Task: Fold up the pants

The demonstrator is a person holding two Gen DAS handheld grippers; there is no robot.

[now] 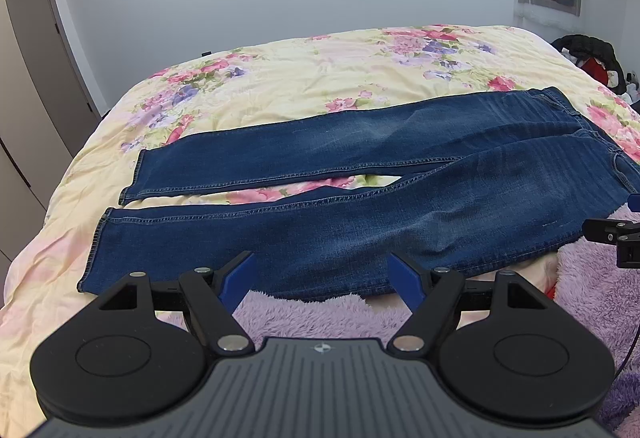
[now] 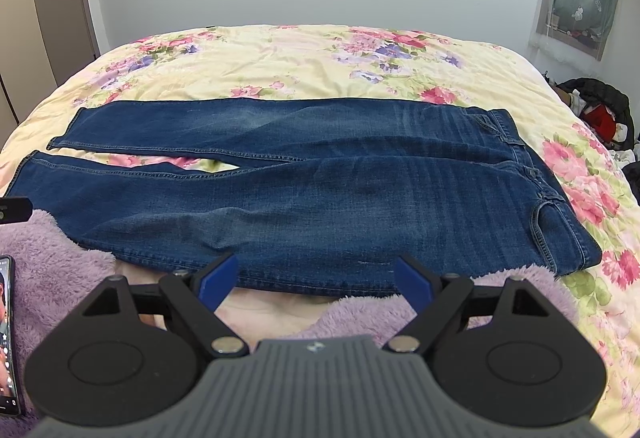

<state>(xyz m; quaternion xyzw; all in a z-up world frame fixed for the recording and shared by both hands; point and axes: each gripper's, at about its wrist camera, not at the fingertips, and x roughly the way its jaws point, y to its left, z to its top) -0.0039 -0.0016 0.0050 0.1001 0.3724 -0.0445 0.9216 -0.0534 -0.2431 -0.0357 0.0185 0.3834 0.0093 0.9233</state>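
both jaws stand wide, holding nothing. left gripper (image 1: 322, 278) and right gripper (image 2: 316, 278) hover at the near edge of the jeans (image 2: 304, 194), lying flat at 12 o'clock on the floral bedspread (image 2: 280, 58), legs splayed. judgement: pinch the near leg's outer seam at 2 spots and carry it evenly over the far leg.

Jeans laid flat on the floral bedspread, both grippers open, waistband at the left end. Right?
Not quite: the waistband is at the right end of the jeans, and the leg hems are on the left, as the right wrist view shows. The rest stands: they lie flat on the floral bedspread, and the left gripper and right gripper are both open, gripping nothing.
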